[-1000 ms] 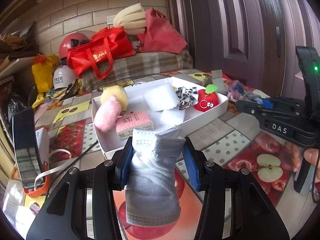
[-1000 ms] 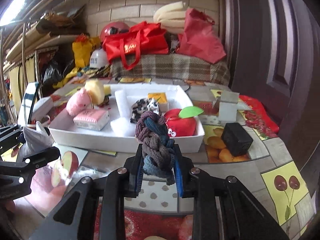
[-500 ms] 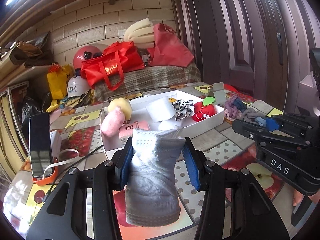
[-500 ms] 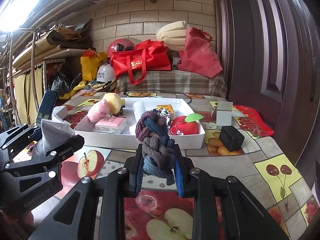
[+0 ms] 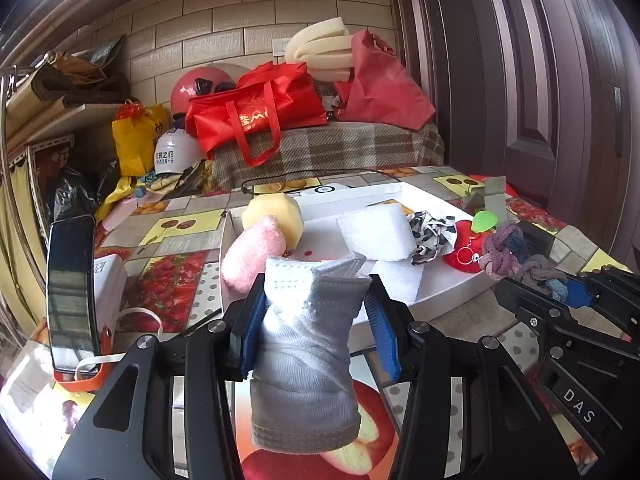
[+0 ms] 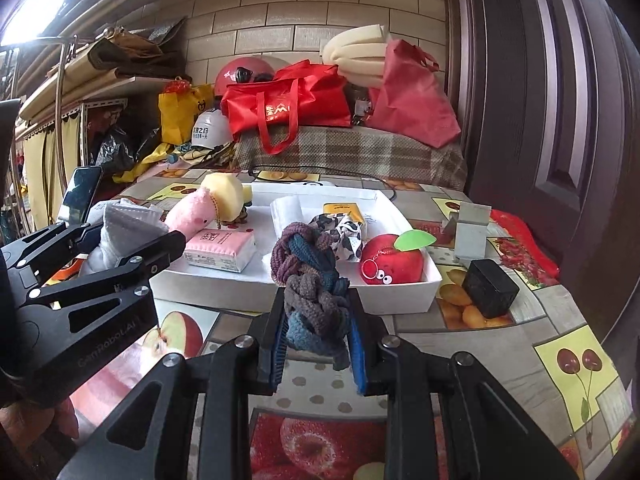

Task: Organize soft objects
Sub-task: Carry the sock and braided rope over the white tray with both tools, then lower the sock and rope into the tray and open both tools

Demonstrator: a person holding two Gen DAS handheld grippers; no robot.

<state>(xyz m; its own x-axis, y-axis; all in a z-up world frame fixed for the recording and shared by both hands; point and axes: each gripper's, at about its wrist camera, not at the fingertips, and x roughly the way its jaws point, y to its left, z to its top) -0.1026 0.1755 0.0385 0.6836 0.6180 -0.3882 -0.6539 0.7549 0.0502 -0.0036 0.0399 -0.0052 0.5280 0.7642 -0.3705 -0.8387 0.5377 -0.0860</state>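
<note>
my left claw [image 5: 312, 320] grips a folded grey cloth sock and my right claw [image 6: 318, 328] a braided purple-blue yarn knot, both just short of the white rectangular tray [image 6: 400, 300] straight ahead, the right nearer.

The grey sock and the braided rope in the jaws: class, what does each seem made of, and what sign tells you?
Grey sock: looks like soft matte knit fabric, shown by its ribbed cuff and the way it crumples in the jaws. Braided rope: seemingly thick fuzzy yarn or cotton cord, purple, brown and blue strands plaited together; the exact fibre is unclear.
</note>
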